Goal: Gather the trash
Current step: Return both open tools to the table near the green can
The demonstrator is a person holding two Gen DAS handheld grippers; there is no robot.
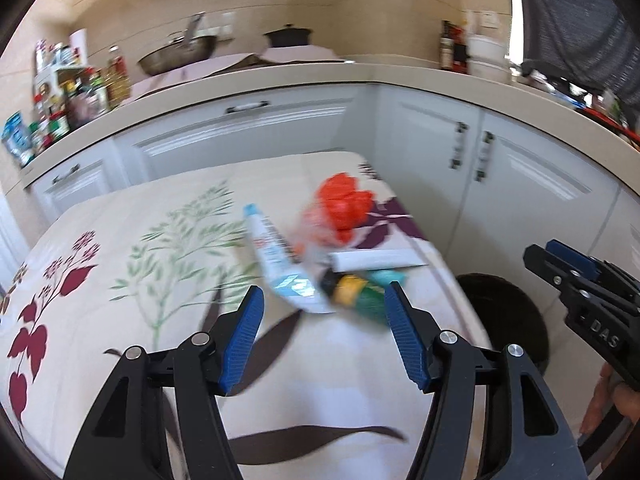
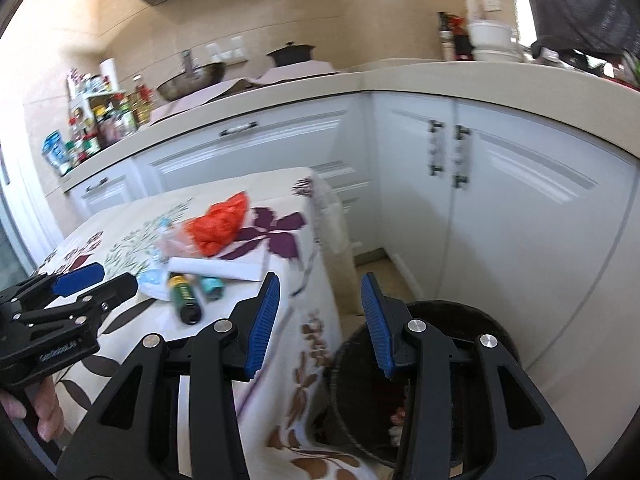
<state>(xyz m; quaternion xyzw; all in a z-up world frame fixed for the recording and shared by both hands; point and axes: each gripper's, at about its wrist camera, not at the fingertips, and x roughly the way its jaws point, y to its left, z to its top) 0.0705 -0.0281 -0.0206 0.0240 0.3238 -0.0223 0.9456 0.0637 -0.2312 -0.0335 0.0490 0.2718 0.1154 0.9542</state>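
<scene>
Hovering with jaws spread and nothing between them, the left gripper (image 1: pixel 324 312) and right gripper (image 2: pixel 320 304) face the trash pile (image 1: pixel 328 256) mid-frame on the floral tablecloth (image 1: pixel 120 264); it looks light and crinkly, so pinching the stiffer green bottle (image 1: pixel 360 294) seems easiest.
</scene>
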